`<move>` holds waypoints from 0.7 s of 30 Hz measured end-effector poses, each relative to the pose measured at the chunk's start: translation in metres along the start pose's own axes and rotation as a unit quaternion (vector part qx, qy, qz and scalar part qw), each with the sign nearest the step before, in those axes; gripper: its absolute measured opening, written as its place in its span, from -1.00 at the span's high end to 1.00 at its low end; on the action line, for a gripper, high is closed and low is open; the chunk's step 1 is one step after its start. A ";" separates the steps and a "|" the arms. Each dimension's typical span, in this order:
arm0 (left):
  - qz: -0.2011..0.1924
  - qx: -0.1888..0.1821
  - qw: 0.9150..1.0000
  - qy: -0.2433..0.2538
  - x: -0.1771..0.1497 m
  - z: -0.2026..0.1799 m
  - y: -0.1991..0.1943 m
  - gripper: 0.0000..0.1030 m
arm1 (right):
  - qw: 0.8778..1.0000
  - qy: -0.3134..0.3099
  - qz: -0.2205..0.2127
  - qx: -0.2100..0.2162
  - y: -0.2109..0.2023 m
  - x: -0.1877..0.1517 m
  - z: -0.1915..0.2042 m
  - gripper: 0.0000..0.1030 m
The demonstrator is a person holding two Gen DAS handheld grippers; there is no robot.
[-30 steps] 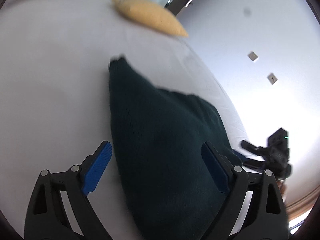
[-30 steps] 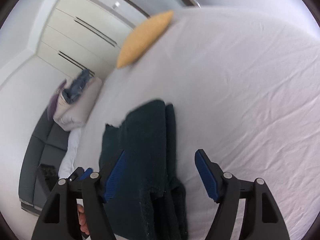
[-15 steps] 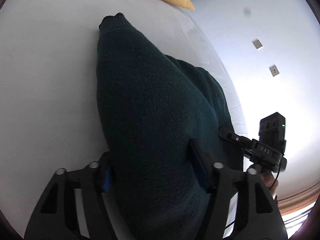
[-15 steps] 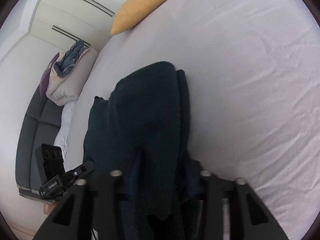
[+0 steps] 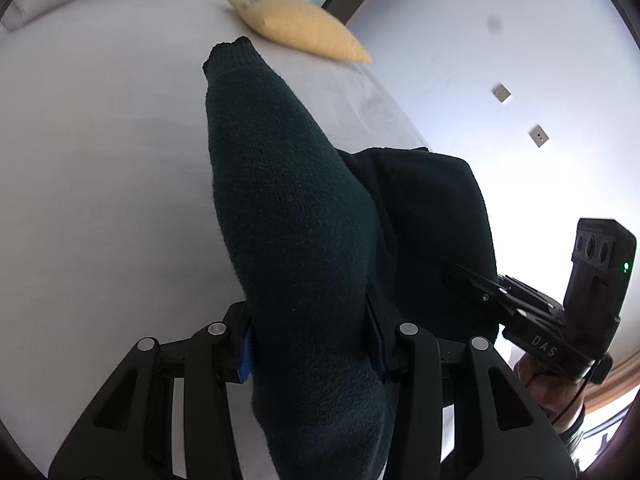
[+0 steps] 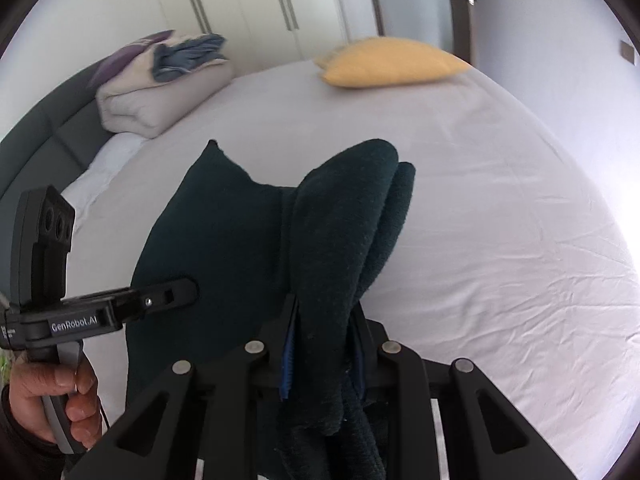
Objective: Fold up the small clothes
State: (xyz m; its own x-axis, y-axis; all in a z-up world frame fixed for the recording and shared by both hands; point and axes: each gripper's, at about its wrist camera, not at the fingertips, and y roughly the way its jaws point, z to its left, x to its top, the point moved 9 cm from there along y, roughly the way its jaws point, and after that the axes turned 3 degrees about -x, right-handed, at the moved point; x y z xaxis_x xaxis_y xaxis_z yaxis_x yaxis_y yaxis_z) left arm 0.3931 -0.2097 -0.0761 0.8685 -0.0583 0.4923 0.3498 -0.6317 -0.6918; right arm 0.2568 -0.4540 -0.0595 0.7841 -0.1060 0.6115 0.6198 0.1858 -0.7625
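A dark green knitted garment (image 5: pixel 288 208) lies on the white bed sheet (image 5: pixel 100 160) and is pinched at its near edge by both grippers. My left gripper (image 5: pixel 312 344) is shut on its left part, which bulges up between the jaws. My right gripper (image 6: pixel 324 352) is shut on a folded bunch of the same garment (image 6: pixel 344 232). The right gripper also shows in the left wrist view (image 5: pixel 532 320), and the left gripper shows in the right wrist view (image 6: pixel 120 304), both at the garment's edge.
A yellow cushion (image 6: pixel 392 62) lies at the far side of the bed. A folded beige duvet with blue clothes on top (image 6: pixel 164 80) sits by the dark headboard (image 6: pixel 36 144). White wardrobe doors (image 6: pixel 248 4) stand behind. The sheet (image 6: pixel 500 240) stretches to the right.
Both grippers moved onto the garment's near edge and shut on it. The cloth is now lifted and bunched between the jaws, and both views tilted up.
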 end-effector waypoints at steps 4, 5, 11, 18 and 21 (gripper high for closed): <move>-0.010 0.023 1.000 0.007 -0.023 0.020 -0.056 0.22 | 0.999 -0.010 0.001 0.041 -0.018 -0.020 0.052 0.52; -0.012 0.029 0.999 0.006 -0.032 0.025 -0.070 0.22 | 0.999 -0.008 0.003 0.051 -0.020 -0.026 0.060 0.52; -0.012 0.045 0.999 -0.013 -0.073 0.055 -0.116 0.21 | 0.994 0.007 0.025 0.105 -0.010 -0.069 0.115 0.52; 0.021 0.066 0.997 -0.037 -0.122 0.110 -0.083 0.04 | 0.988 0.065 0.088 0.109 0.050 -0.117 0.098 0.50; 0.009 0.043 0.996 -0.079 -0.128 0.128 -0.071 -0.26 | 0.980 0.119 0.089 0.132 0.067 -0.130 0.076 0.28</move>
State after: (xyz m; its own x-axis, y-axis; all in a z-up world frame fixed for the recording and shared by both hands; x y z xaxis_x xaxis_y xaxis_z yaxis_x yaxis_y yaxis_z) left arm 0.3018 -0.0583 -0.1572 0.9171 0.0566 0.3946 0.3557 -0.5631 -0.7459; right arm 0.1943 -0.3540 -0.1742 0.8842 -0.2676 0.3828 0.4665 0.4643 -0.7529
